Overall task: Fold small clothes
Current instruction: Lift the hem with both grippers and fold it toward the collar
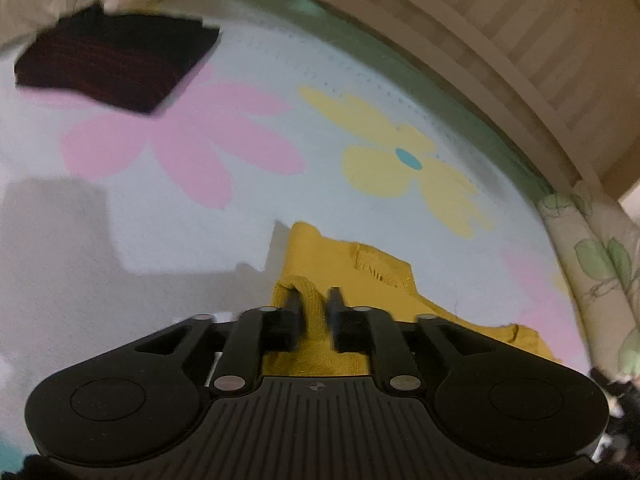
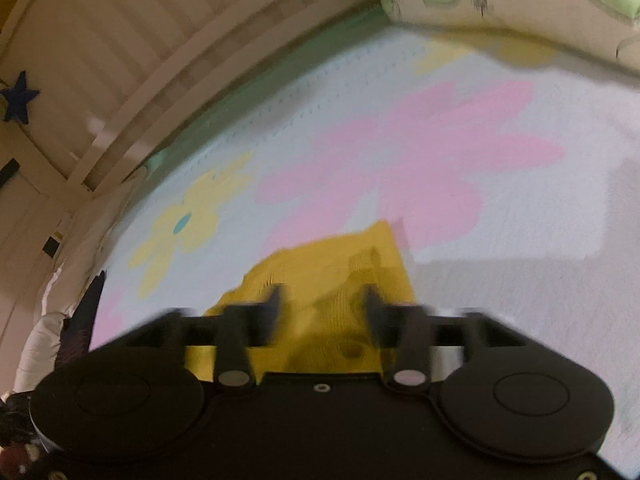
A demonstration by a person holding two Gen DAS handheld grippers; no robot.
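Left gripper [image 1: 314, 304] clenched on a bunched edge of the mustard-yellow knit garment [image 1: 376, 276], probably pinning that corner for a fold on the flower-print blanket [image 1: 224, 200]. Right gripper [image 2: 322, 300] spread wide over the same garment [image 2: 332, 264], gripping nothing as far as visible. Too blurry on the right to read the garment's shape; folded dark cloth [image 1: 116, 60] parked off in the far corner.
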